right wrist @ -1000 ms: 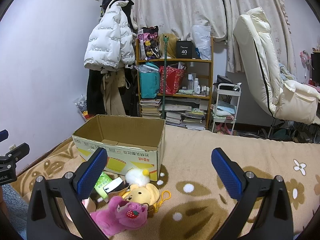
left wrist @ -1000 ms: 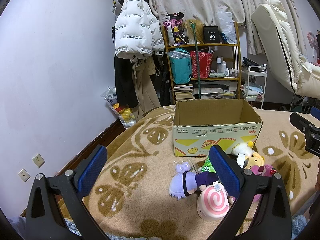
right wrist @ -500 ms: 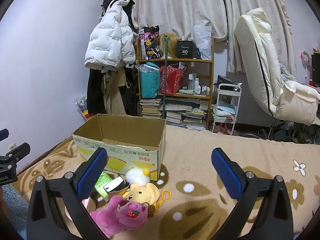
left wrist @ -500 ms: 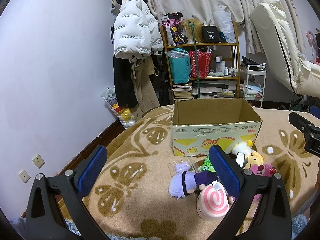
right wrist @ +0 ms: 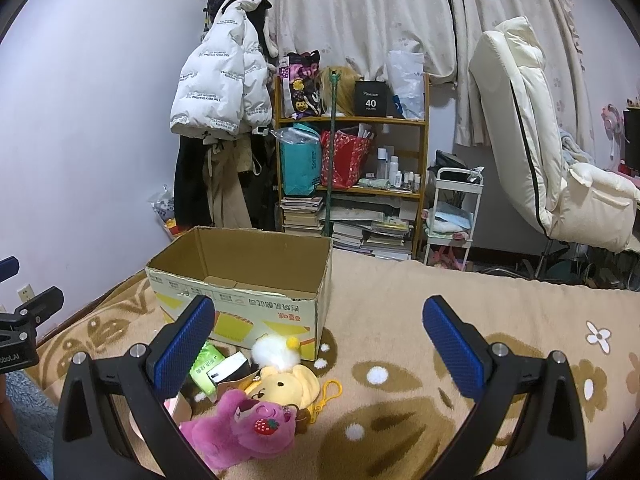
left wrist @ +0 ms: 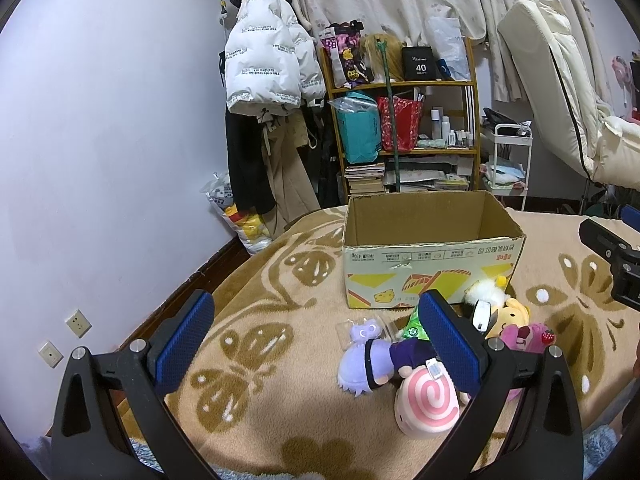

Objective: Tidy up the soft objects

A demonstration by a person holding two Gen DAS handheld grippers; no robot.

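Observation:
An open cardboard box (left wrist: 432, 276) stands on a tan patterned blanket; it also shows in the right wrist view (right wrist: 240, 312). In front of it lies a heap of soft toys: a purple-haired doll (left wrist: 366, 356), a pink spiral plush (left wrist: 426, 402), a yellow bear (right wrist: 286, 384), a magenta bear with a strawberry (right wrist: 244, 432), a white fluffy chick (right wrist: 276, 350) and a green packet (right wrist: 206, 366). My left gripper (left wrist: 316, 336) is open and empty, above the blanket left of the heap. My right gripper (right wrist: 320, 340) is open and empty, above the toys' right side.
A wooden shelf (right wrist: 352, 176) with bags, books and bottles stands behind the box. A white puffer jacket (left wrist: 264, 76) hangs at the left. A white cart (right wrist: 452, 216) and a cream recliner (right wrist: 540, 140) are at the right. The blanket (right wrist: 400, 360) stretches right of the toys.
Both views have shifted only slightly. Both grippers stay open and nothing has been touched.

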